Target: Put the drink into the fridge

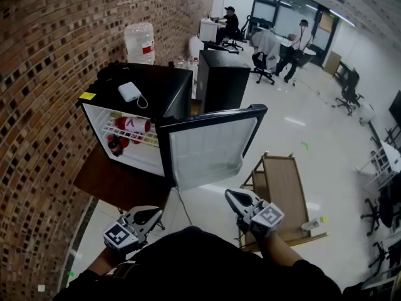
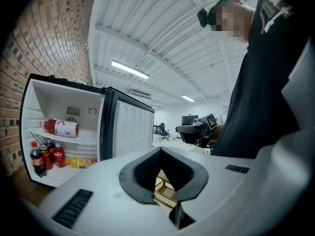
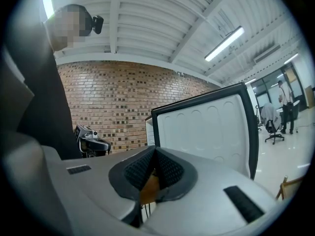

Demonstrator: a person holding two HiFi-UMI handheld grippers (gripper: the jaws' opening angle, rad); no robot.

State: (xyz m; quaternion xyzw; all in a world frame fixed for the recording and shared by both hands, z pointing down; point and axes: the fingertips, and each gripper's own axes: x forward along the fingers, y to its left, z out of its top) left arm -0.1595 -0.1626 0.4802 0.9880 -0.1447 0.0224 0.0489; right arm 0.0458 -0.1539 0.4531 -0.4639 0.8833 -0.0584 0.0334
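stage: placing looks done | drink bottle (image 1: 133, 124) lies on the upper shelf of the far-left mini fridge (image 1: 164, 83) | left tongs (image 1: 153, 214) together, empty | right tongs (image 1: 232, 197) together, empty | left: shutting open door (image 1: 213, 149)

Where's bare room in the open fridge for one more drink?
The upper shelf, between the lying red bottle and the right wall, is bare. The lower level is crowded: cola bottles, red cans, a yellow item.
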